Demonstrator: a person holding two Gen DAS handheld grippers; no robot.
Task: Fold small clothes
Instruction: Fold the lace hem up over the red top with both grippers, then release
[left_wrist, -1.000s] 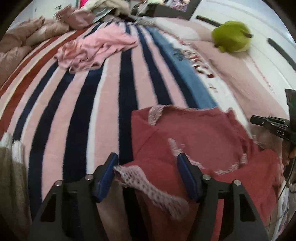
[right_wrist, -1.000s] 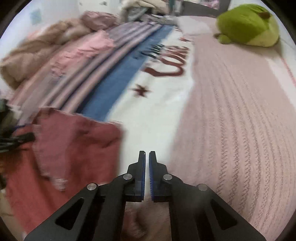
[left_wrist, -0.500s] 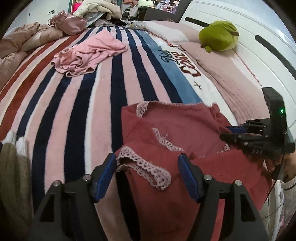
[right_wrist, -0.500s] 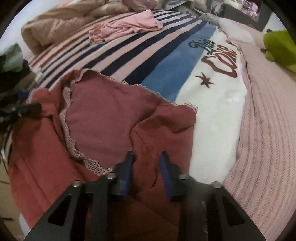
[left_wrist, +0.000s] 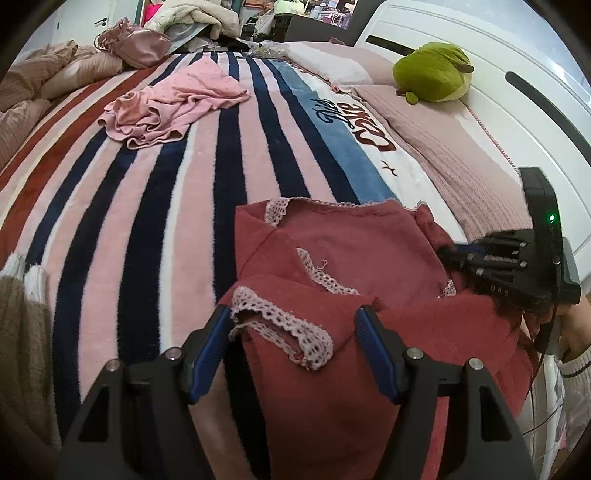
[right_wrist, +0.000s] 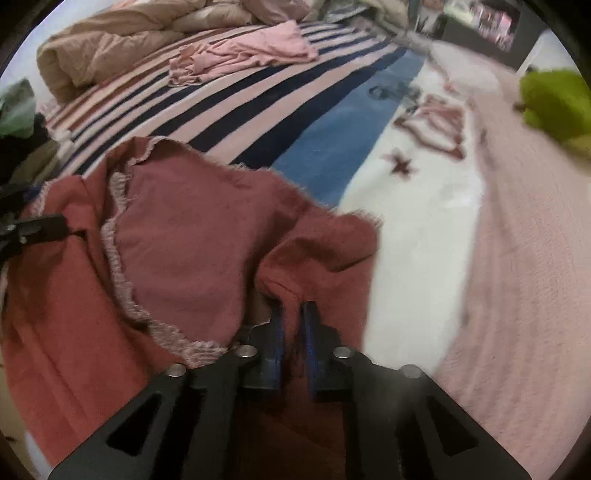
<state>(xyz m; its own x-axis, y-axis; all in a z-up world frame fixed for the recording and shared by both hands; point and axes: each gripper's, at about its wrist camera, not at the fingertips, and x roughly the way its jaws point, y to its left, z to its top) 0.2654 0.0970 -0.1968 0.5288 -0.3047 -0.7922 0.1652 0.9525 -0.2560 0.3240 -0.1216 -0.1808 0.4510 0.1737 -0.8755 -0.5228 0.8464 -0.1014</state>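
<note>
Garment (left_wrist: 354, 243): dark red top with pale lace trim, lying rumpled on the near part of the bed, over the striped blanket (left_wrist: 155, 192). Left tool (left_wrist: 293, 339) spread wide, blue pads either side of a lace-edged fold (left_wrist: 284, 328), not gripping it. Right tool (right_wrist: 293, 326) pressed nearly together, pinching a raised ridge of the red fabric at the garment's right side; right wrist view is motion-blurred, so contact detail is soft. In the left view the right tool (left_wrist: 454, 253) sits at the garment's right edge, green light lit on its body. Pink garment (left_wrist: 173, 107) crumpled farther up the blanket, well apart from the red one. Green plush toy (left_wrist: 432, 72) on the pink cover near the white headboard. Beige duvet (right_wrist: 110, 48) bunched at the far left.
</note>
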